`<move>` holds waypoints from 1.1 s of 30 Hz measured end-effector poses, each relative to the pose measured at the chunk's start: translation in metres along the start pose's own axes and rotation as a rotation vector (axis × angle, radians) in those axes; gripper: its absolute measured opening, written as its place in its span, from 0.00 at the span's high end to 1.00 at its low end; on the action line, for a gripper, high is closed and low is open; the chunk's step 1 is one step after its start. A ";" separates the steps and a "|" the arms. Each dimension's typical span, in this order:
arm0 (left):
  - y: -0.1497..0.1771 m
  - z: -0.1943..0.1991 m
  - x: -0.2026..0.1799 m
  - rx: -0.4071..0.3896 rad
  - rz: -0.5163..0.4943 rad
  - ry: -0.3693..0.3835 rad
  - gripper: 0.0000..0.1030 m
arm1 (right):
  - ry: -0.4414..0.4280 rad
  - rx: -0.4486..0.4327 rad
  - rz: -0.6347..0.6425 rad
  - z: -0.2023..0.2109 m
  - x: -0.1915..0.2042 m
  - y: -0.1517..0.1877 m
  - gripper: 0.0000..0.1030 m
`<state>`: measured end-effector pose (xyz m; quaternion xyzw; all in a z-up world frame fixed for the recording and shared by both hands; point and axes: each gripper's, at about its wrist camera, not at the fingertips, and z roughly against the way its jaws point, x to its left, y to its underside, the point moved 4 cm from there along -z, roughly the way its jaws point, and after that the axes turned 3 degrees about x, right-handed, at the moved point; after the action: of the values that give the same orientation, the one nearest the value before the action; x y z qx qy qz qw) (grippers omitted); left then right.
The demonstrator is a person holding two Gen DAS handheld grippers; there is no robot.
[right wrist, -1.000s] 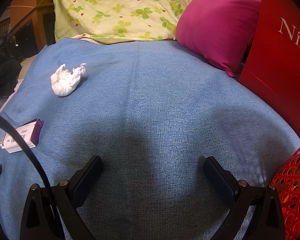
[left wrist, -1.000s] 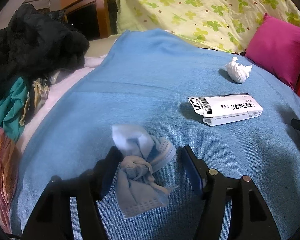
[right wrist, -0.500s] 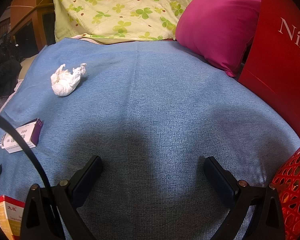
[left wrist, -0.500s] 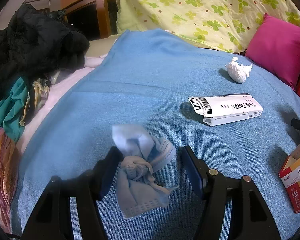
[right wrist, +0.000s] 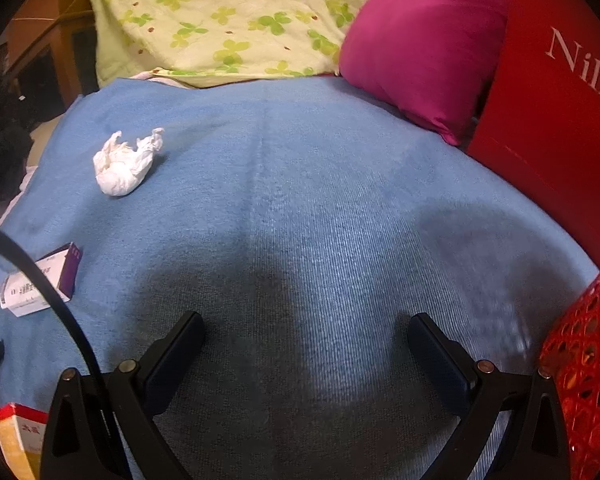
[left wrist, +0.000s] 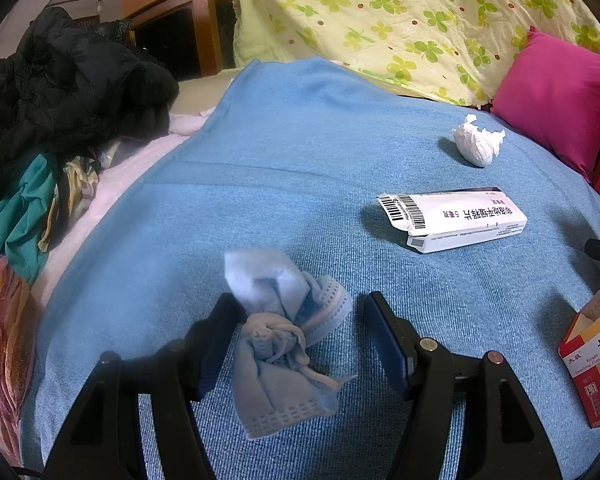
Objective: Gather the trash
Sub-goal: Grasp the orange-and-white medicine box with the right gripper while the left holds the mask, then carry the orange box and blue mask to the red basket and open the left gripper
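Note:
A crumpled blue face mask [left wrist: 284, 336] lies on the blue blanket [left wrist: 300, 168] between the fingers of my left gripper [left wrist: 300, 316], which is open around it. A white medicine box [left wrist: 456, 218] lies to the right, a crumpled white tissue [left wrist: 478, 142] further back, and a red and yellow medicine box [left wrist: 596, 364] at the right edge. My right gripper [right wrist: 304, 340] is open and empty over bare blanket. In the right wrist view the tissue [right wrist: 126, 164], white box [right wrist: 40, 280] and red and yellow box [right wrist: 16, 440] lie to the left.
A red mesh basket [right wrist: 588, 368] stands at the right edge beside a red box [right wrist: 560, 92]. A magenta pillow [right wrist: 428, 40] and clover-patterned quilt [left wrist: 400, 20] lie at the back. Dark and coloured clothes [left wrist: 48, 120] are piled on the left.
The red and yellow medicine box has appeared on the blanket between the two grippers. The left gripper's fingers have closed in slightly around the mask. The right gripper has barely moved.

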<state>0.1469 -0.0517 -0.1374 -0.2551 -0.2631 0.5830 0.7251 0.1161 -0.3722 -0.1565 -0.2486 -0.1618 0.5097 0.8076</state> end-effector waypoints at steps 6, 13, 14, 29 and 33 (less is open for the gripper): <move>0.000 0.000 0.000 0.000 0.003 0.003 0.35 | 0.003 0.076 0.013 0.003 0.004 -0.001 0.00; -0.001 0.000 0.000 0.002 0.008 0.010 0.35 | -0.113 0.112 0.039 0.043 0.027 -0.015 0.00; -0.001 0.001 0.001 0.003 0.009 0.011 0.35 | -0.115 0.084 0.063 0.055 0.031 -0.017 0.00; 0.008 0.021 0.007 0.033 0.044 0.113 0.46 | -0.323 0.103 0.281 0.119 0.090 0.059 0.01; 0.010 0.024 0.015 0.040 0.099 0.168 0.56 | -0.379 0.183 0.255 0.096 0.104 0.070 0.37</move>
<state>0.1267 -0.0334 -0.1253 -0.3011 -0.1767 0.5999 0.7199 0.0592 -0.2307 -0.1163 -0.0927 -0.2307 0.6576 0.7112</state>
